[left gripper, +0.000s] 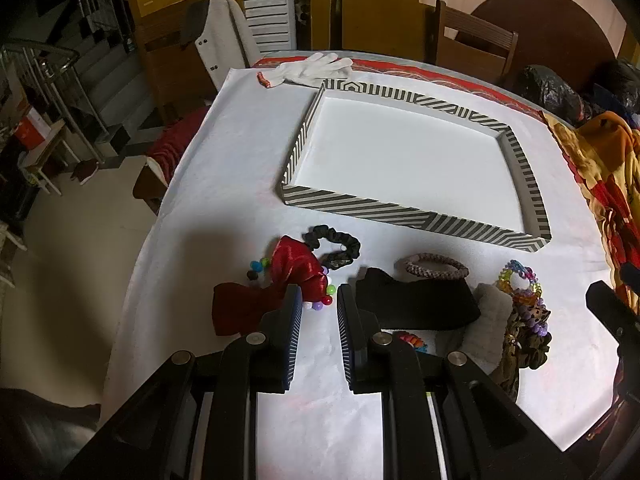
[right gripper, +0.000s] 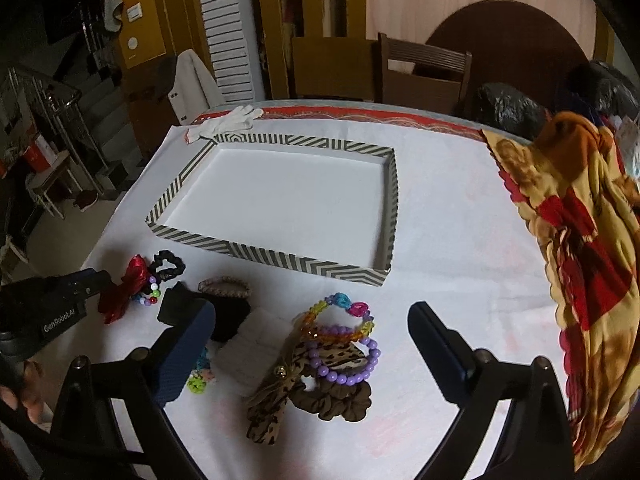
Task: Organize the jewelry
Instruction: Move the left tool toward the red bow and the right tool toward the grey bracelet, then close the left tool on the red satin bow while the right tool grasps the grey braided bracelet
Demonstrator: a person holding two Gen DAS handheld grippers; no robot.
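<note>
right wrist view: spread right hand-held gripper (right gripper: 312, 344) over tangled purple plastic bead bracelet (right gripper: 362, 364); grabbing it could drag the leopard-print fabric bow (right gripper: 276, 404) along.

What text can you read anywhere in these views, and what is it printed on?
"GenRobot.AI": white lettering on the black body of the left gripper, seen in the right wrist view.
Small wall plates behind the table: too blurred to tell whether they carry text.
Nothing else readable; the striped tray bears only pattern.
</note>
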